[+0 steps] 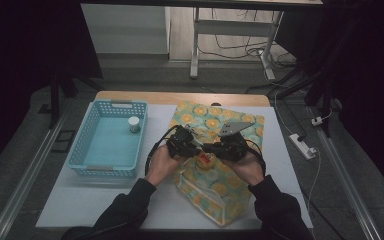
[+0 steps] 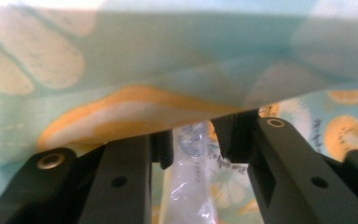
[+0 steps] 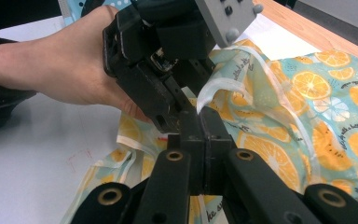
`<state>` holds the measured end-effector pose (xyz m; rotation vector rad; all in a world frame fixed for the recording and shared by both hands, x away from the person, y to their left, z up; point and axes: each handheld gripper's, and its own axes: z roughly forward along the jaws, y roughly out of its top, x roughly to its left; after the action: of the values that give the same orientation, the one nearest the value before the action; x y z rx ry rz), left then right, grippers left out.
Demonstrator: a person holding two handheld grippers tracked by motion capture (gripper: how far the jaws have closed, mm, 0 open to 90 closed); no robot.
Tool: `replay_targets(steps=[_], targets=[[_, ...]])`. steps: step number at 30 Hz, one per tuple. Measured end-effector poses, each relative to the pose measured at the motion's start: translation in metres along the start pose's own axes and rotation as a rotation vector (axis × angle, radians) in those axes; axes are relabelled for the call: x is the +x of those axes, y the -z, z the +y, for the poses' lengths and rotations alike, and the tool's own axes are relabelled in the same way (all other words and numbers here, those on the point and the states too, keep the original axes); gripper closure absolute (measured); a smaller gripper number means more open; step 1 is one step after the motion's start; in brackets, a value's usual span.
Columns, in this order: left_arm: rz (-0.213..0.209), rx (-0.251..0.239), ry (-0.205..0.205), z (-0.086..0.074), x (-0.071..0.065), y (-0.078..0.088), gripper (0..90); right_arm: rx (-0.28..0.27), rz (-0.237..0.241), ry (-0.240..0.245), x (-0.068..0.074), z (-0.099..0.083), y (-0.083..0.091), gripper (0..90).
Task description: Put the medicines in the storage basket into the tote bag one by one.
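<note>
A teal bag (image 1: pixel 220 185) printed with orange slices lies on the white table top, its mouth toward the middle. My right gripper (image 1: pixel 208 148) (image 3: pixel 200 112) is shut on the bag's pale translucent rim strap (image 3: pixel 242 88) and holds the mouth up. My left gripper (image 1: pixel 198 146) (image 2: pixel 193 140) reaches into that mouth from the left, under the bag's cloth (image 2: pixel 121 60). Its jaws stand a little apart, with a clear plastic packet (image 2: pixel 189 186) between them and a thin gap on one side. A small orange and red thing (image 1: pixel 205 161) shows in the bag's mouth below both grippers.
A light blue slotted basket (image 1: pixel 87 145) stands at the left of the table with a small white jar (image 1: pixel 134 124) in its far right corner. The wooden table edge (image 1: pixel 180 97) runs along the back. A power strip (image 1: pixel 302 146) lies on the floor to the right.
</note>
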<state>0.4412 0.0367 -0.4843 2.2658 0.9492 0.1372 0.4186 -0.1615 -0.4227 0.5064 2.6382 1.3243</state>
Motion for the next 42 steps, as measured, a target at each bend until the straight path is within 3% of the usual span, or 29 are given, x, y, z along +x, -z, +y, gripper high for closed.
replay_targets(steps=[5,17,21,25,32,36,42], targets=[[-0.012,-0.021,-0.011,-0.001,-0.002,0.011,65.6,-0.005,-0.004,-0.002,-0.002,-0.001,0.002,90.0],[-0.027,-0.062,-0.058,-0.007,-0.009,0.038,48.7,0.001,-0.004,0.002,-0.001,-0.002,-0.001,90.0],[-0.056,-0.058,-0.061,-0.010,-0.013,0.042,38.9,0.003,-0.001,0.003,-0.001,-0.002,-0.001,90.0],[-0.076,-0.044,-0.094,-0.011,-0.022,0.046,30.0,0.003,0.000,0.001,-0.001,-0.002,-0.001,90.0],[-0.128,-0.058,-0.128,-0.013,-0.034,0.065,22.0,0.002,-0.005,-0.008,-0.003,-0.003,0.000,90.0],[-0.128,-0.062,-0.108,-0.019,-0.030,0.074,17.9,0.004,-0.005,-0.007,-0.004,-0.004,0.000,90.0],[-0.118,-0.071,-0.051,-0.031,-0.011,0.080,13.0,0.008,-0.001,-0.005,-0.003,-0.004,-0.002,90.0]])
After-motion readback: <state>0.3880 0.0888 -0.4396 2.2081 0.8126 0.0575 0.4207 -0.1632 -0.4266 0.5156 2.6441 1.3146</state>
